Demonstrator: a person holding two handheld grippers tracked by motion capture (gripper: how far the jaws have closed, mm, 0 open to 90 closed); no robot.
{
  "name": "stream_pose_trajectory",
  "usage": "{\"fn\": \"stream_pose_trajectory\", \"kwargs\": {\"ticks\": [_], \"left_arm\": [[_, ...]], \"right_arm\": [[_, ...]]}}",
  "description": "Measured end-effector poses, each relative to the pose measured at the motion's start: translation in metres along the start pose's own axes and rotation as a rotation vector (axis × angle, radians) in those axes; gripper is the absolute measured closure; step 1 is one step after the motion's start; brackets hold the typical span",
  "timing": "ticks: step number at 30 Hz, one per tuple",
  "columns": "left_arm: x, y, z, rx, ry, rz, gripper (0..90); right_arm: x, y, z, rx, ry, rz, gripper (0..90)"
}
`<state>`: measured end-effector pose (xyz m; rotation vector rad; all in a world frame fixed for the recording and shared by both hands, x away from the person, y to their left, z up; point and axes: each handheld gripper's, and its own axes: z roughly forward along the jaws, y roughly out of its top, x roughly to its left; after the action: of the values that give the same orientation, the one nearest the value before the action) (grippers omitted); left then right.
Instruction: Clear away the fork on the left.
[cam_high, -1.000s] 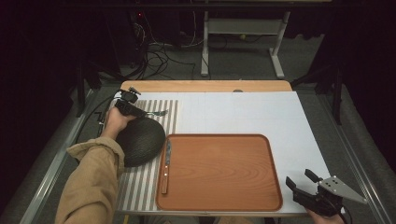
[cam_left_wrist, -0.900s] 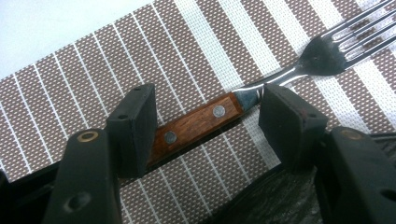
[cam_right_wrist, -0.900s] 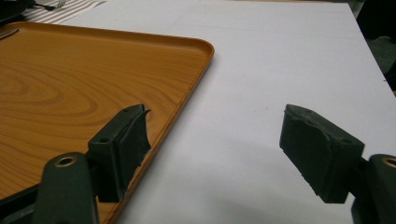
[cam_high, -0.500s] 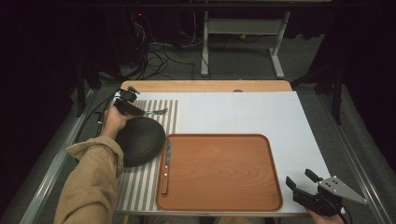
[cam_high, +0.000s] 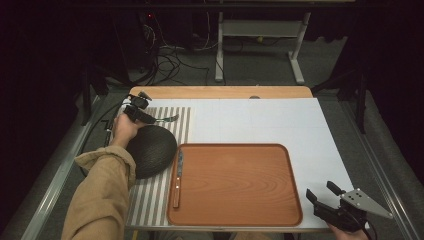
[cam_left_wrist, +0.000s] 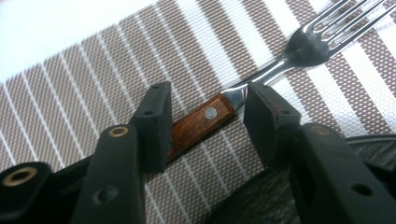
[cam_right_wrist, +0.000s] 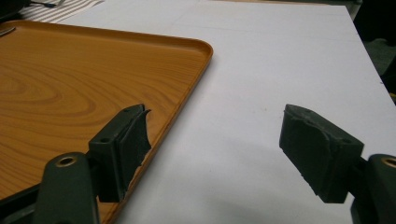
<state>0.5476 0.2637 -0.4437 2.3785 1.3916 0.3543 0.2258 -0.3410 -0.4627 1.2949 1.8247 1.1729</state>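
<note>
The left gripper (cam_left_wrist: 205, 116) has just been closing its jaws around the wooden handle of a fork (cam_left_wrist: 280, 65); the pads sit just beside the handle, and I cannot tell if they press on it yet. The fork lies on a striped mat (cam_left_wrist: 93, 84), prongs pointing away, near a dark bowl (cam_high: 150, 150). The right gripper (cam_right_wrist: 215, 144) hangs wide open and empty beside the wooden tray (cam_right_wrist: 70, 84), where a knife (cam_high: 178, 177) lies along the left edge
</note>
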Motion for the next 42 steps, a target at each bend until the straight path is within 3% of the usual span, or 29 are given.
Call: {"fn": "stream_pose_trajectory", "kwargs": {"ticks": [2, 8, 11, 15, 23, 30, 42], "left_arm": [[-0.004, 0.001, 0.003, 0.002, 0.007, 0.023, 51.7], [-0.009, 0.007, 0.005, 0.017, 0.023, -0.002, 54.3], [-0.006, 0.005, 0.003, 0.01, 0.019, -0.008, 54.6], [0.001, 0.003, -0.001, 0.022, 0.011, -0.061, 54.6], [0.008, -0.005, -0.004, 0.029, 0.017, -0.075, 55.4], [0.008, -0.009, -0.006, 0.05, 0.044, -0.038, 57.1], [0.017, -0.023, -0.012, 0.084, 0.091, -0.051, 62.0]], "right_arm": [[0.0, 0.0, 0.0, 0.001, -0.001, 0.001, 24.7], [0.001, 0.001, 0.002, 0.009, 0.0, -0.003, 24.7], [0.0, 0.0, 0.001, 0.006, -0.002, -0.003, 24.6], [0.0, 0.0, 0.0, 0.001, -0.004, -0.001, 24.5], [0.0, 0.0, 0.001, 0.004, -0.002, 0.0, 24.5], [0.0, 0.0, 0.001, -0.002, 0.01, 0.008, 24.6], [0.0, 0.0, 0.001, 0.002, 0.012, 0.005, 24.7]]}}
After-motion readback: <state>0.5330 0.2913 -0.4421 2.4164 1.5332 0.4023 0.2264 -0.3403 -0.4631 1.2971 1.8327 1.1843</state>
